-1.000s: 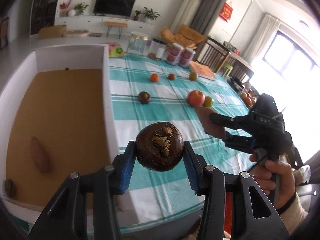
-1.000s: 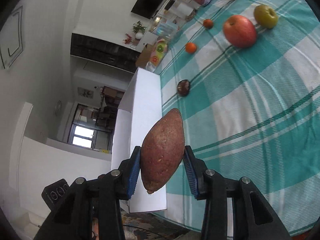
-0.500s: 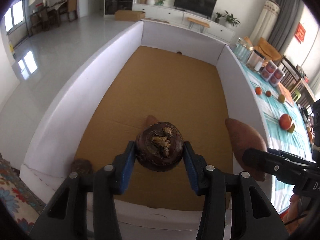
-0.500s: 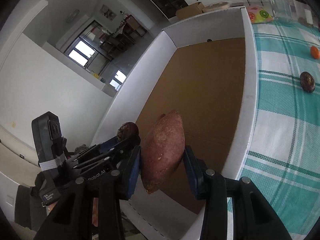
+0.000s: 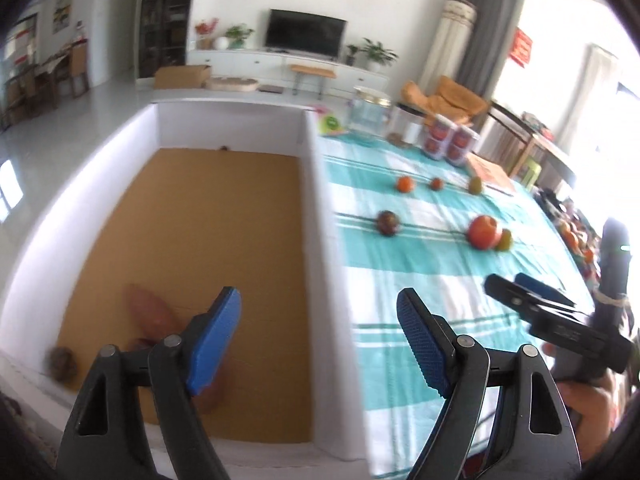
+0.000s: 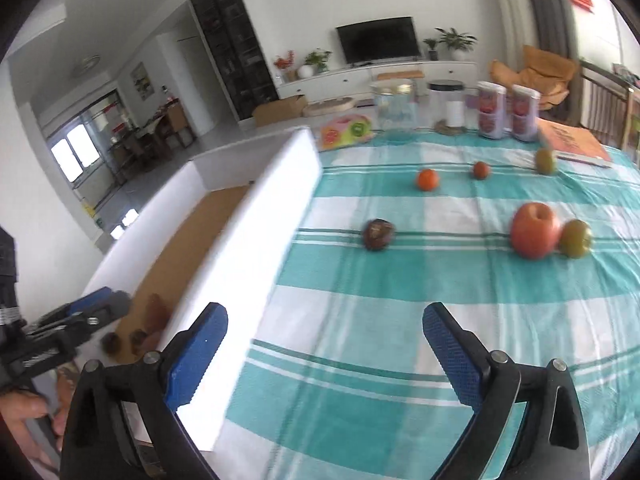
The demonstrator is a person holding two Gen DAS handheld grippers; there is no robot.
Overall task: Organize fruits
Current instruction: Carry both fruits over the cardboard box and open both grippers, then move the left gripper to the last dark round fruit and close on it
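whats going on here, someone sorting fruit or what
A person holds a gripper in each hand over a table with a teal checked cloth. The left gripper and right gripper are both opening with nothing between the jaws. A few brown pieces lie in the white box. An apple, a dark round fruit and smaller fruits sit on the cloth.

- White walls, glossy pale floor (image 5: 60,148).
- Black television (image 5: 306,38) above a long white cabinet (image 5: 280,66) with potted plants.
- Dark tall shelving (image 6: 236,48).
- Bright window (image 5: 600,80), grey curtain (image 5: 480,36).
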